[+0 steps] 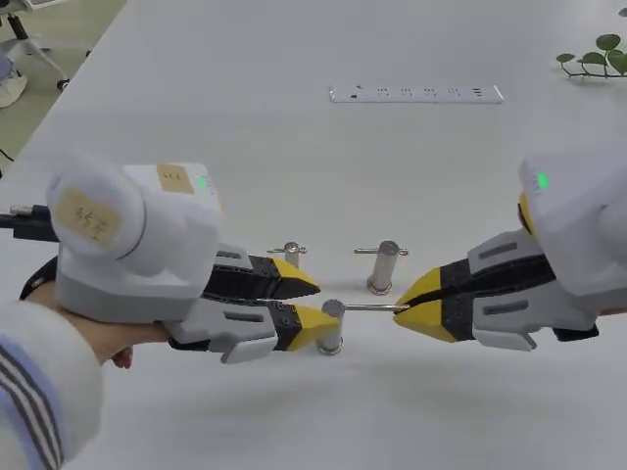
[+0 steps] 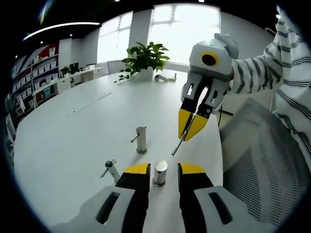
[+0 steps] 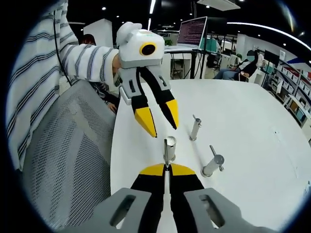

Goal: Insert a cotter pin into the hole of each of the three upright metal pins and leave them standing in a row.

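Two metal pins (image 1: 384, 266) above centre already carry cotter pins (image 1: 367, 251). Lower centre, the right gripper (image 1: 404, 308) pinches the last cotter pin (image 1: 372, 307) at the third metal pin (image 1: 331, 333); the left gripper (image 1: 321, 304) straddles that pin, jaws parted, perhaps touching. Keep the cotter pin level with the hole.

My left gripper (image 1: 315, 306) lies low and level, pointing right, its fingers (image 1: 306, 329) spread apart. My right gripper (image 1: 400, 306) faces it from the opposite side, fingers pressed together on a thin cotter pin (image 1: 372, 307). The two tips sit near each other. My left hand (image 1: 103, 341) holds the left gripper from beneath, with a striped sleeve (image 1: 39, 401) at the wrist.
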Available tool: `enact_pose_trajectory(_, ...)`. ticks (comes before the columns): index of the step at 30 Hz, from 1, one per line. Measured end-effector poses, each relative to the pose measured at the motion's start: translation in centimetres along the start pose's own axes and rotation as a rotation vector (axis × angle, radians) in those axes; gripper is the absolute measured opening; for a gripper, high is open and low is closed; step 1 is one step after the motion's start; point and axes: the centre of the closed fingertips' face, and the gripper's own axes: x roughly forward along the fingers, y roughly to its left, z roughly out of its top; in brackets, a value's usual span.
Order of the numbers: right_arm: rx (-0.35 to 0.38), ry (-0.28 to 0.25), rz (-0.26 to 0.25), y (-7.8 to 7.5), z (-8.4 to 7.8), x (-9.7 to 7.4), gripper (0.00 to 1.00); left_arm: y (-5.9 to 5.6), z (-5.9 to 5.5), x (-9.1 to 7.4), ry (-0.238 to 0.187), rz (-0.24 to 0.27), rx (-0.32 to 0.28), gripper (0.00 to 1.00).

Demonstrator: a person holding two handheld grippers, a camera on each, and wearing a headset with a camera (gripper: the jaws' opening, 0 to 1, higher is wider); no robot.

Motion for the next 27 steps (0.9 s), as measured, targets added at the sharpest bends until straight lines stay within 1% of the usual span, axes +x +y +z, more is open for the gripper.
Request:
enact_pose_trajectory(1, -0.001, 0.003, -0.004, -0.1, -0.1, 0.0, 0.0, 0.1, -0.1, 0.2, 0.008, 0.001, -0.01, 0.23)
enact_pose_trajectory(2, -0.003, 0.007, -0.008, -0.1, -0.3, 0.1, 0.0, 0.2, -0.2, 0.3, 0.013, -0.002, -0.009, 0.24)
enact_pose_trajectory(4, 0.007, 0.013, -0.011, -0.2, -0.6, 0.1, 0.0, 0.2, -0.4, 0.5, 0.024, -0.006, 0.008, 0.22)
enact_pose_trajectory(8, 0.024, 0.017, -0.018, -0.4, -0.9, 0.3, 0.0, 0.3, -0.7, 0.9, 0.04, -0.014, 0.025, 0.22)
enact_pose_trajectory(10, 0.027, 0.021, -0.019, -0.5, -1.1, 0.4, 0.0, 0.4, -0.9, 1.2, 0.055, -0.016, 0.041, 0.21)
enact_pose_trajectory(16, 0.029, 0.014, -0.013, -0.7, -1.1, 1.0, 0.0, 0.2, -1.3, 1.8, 0.081, -0.035, 0.062, 0.16)
enact_pose_trajectory(18, 0.032, 0.009, -0.012, -0.7, -1.1, 1.1, 0.0, 0.2, -1.3, 1.8, 0.08, -0.038, 0.069, 0.13)
enact_pose_trajectory(20, 0.035, 0.006, -0.01, -0.8, -1.1, 1.2, 0.0, 0.3, -1.2, 1.8, 0.076, -0.031, 0.077, 0.1)
enact_pose_trajectory(23, 0.032, 0.0, -0.004, -0.7, -1.0, 1.3, 0.0, 0.3, -1.2, 1.8, 0.079, -0.028, 0.069, 0.1)
enact_pose_trajectory(25, 0.033, -0.005, 0.0, -0.7, -1.0, 1.3, 0.0, 0.3, -1.2, 1.8, 0.078, -0.027, 0.086, 0.1)
enact_pose_trajectory(27, 0.033, -0.008, -0.002, -0.9, -1.0, 1.3, 0.0, 0.3, -1.3, 1.8, 0.079, -0.028, 0.087, 0.1)
